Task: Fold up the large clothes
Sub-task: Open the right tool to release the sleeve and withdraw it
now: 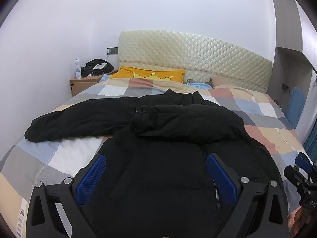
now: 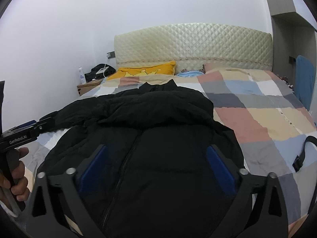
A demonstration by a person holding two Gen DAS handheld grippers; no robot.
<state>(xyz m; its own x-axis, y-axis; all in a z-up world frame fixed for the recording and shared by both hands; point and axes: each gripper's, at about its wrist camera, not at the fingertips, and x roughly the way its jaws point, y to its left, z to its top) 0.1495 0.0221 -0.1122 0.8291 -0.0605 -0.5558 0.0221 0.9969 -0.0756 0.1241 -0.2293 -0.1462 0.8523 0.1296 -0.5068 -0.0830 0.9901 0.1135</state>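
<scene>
The black jacket (image 1: 158, 138) is lying on the bed (image 1: 277, 138) beneath both spread-apart tongs, left tongs (image 1: 156, 174) and right tongs (image 2: 156, 164); one sleeve (image 1: 188, 119) is lying across, the other (image 1: 69, 119) remaining outstretched.

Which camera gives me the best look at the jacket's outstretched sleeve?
The left wrist view. There the sleeve lies full length across the quilt, down to its cuff end. In the right wrist view the sleeve is foreshortened and its cuff end is hidden behind the left hand-held gripper.
</scene>
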